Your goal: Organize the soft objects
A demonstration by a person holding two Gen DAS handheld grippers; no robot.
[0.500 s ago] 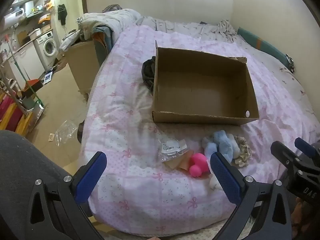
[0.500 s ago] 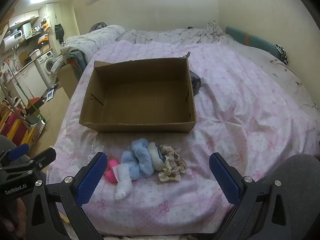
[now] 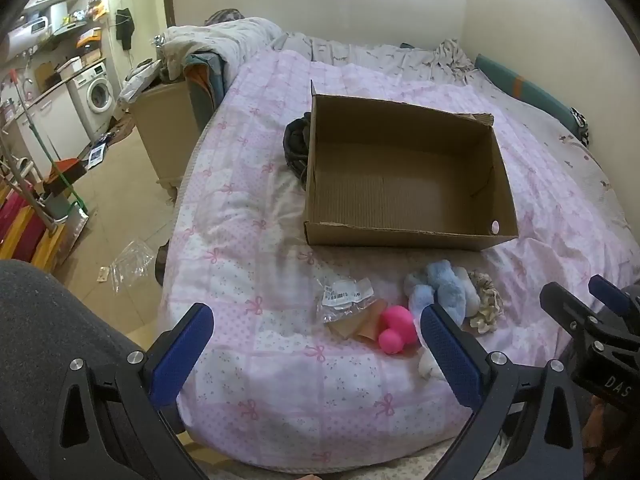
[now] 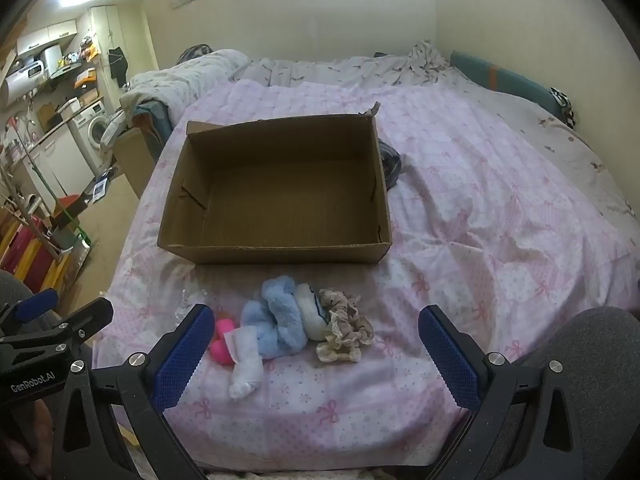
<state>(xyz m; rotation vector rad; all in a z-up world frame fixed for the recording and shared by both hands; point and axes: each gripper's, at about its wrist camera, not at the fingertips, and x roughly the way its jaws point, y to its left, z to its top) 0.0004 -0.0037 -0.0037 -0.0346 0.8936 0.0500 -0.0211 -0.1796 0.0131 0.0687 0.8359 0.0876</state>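
An empty cardboard box (image 3: 404, 236) (image 4: 276, 252) sits open on the pink bed. In front of it lies a small pile: a fluffy blue plush (image 3: 444, 288) (image 4: 276, 320), a beige lace scrunchie (image 3: 486, 304) (image 4: 344, 332), a pink rubber toy (image 3: 394, 328) (image 4: 222, 340), a white sock (image 4: 246, 368) and a clear plastic packet (image 3: 346, 296). My left gripper (image 3: 316, 356) hovers open above the bed's near edge, left of the pile. My right gripper (image 4: 316, 356) hangs open just in front of the pile, nothing between its fingers.
A dark cloth bundle (image 3: 296, 148) (image 4: 390, 162) lies behind the box. Rumpled bedding (image 3: 224, 40) is piled at the head of the bed. Left of the bed are the floor, a cardboard bin (image 3: 168, 128), a washing machine (image 3: 98, 94) and a plastic bag (image 3: 132, 260).
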